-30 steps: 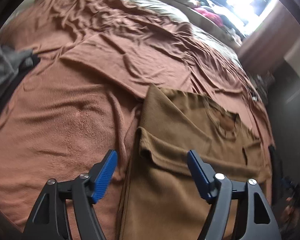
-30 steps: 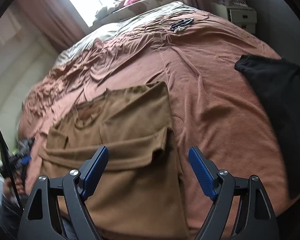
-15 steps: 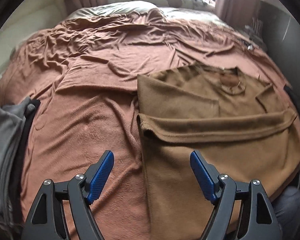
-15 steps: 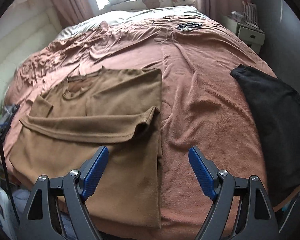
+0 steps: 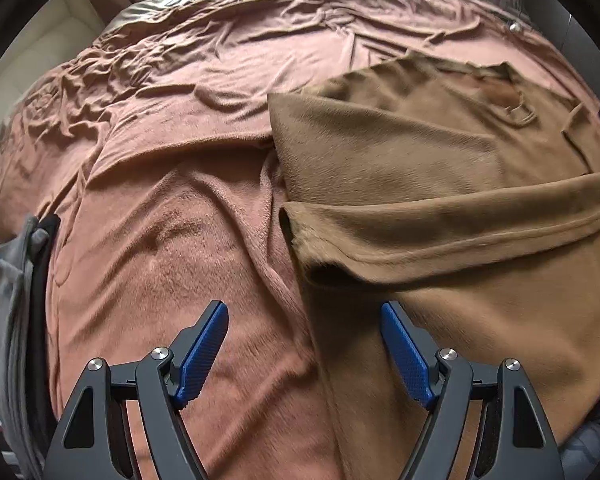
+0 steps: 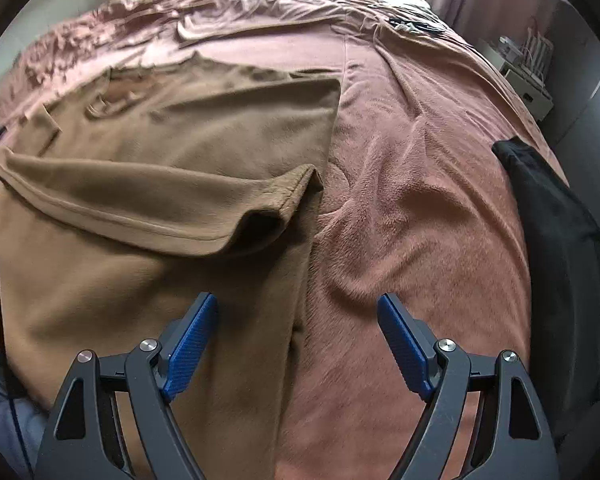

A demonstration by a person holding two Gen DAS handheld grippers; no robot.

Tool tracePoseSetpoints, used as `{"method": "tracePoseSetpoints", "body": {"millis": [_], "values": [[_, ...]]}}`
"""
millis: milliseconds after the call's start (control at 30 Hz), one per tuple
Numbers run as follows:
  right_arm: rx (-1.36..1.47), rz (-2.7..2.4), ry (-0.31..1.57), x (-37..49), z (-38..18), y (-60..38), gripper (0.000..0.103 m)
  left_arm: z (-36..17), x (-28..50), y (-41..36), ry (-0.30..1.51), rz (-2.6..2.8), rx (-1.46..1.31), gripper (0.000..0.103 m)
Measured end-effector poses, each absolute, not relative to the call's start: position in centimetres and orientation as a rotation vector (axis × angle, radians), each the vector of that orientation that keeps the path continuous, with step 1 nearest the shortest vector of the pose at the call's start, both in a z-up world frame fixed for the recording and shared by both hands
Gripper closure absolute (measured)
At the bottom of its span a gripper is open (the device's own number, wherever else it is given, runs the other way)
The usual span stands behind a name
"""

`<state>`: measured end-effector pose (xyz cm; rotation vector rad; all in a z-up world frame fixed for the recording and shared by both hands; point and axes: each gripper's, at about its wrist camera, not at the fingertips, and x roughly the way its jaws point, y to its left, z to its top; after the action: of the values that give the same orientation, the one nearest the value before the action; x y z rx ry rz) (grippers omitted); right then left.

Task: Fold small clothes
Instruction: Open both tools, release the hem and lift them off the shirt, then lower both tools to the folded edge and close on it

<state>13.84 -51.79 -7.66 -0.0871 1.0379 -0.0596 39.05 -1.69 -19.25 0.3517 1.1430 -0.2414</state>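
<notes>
**Kid:** What are you folding?

**Me:** The brown shirt (image 5: 440, 168). It lies flat on the bed (image 5: 172, 240), on the pink blanket, with its sleeves folded in across the middle. Its neck is at the far end from me.

**Kid:** Is it heavy?

**Me:** I think not. It looks soft and floppy, like a thin fuzzy cloth. It will bend and sag when I lift it, so I should hold it at two spots.

**Kid:** What is your left gripper (image 5: 304, 356) doing?

**Me:** Its jaws are wide open and hold nothing. They hang over the shirt's left edge, near the bottom.

**Kid:** And the right gripper (image 6: 296, 350)?

**Me:** The same. Wide open, empty, over the shirt's right edge, near the bottom.

**Kid:** Where will you grab?

**Me:** I would pinch the two bottom corners, both layers. The blanket under the shirt is soft too, so I could grab it by mistake.
</notes>
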Motion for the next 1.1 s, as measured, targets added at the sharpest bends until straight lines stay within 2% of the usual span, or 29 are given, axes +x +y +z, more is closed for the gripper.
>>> {"method": "tracePoseSetpoints", "body": {"millis": [500,633,767,1033,1100], "values": [[-0.027,-0.098,0.999,20.9,-8.3,-53.7,0.022,-19.3,44.5,-2.9,1.102,-0.231,0.311,0.023],[0.021,-0.112,0.988,22.6,-8.6,-54.7,0.023,-18.9,46.2,-3.0,1.08,-0.215,0.273,0.027],[0.105,-0.175,0.975,23.8,-8.8,-56.4,0.031,-18.3,47.6,-2.2,1.059,-0.146,0.209,0.036],[0.225,-0.083,0.881,21.9,-7.5,-57.7,0.037,-16.1,47.4,2.1,0.999,-0.16,-0.041,0.038],[0.261,-0.029,0.882,21.6,-7.8,-58.0,0.042,-16.1,47.3,2.6,0.999,-0.18,-0.074,0.043]]}}
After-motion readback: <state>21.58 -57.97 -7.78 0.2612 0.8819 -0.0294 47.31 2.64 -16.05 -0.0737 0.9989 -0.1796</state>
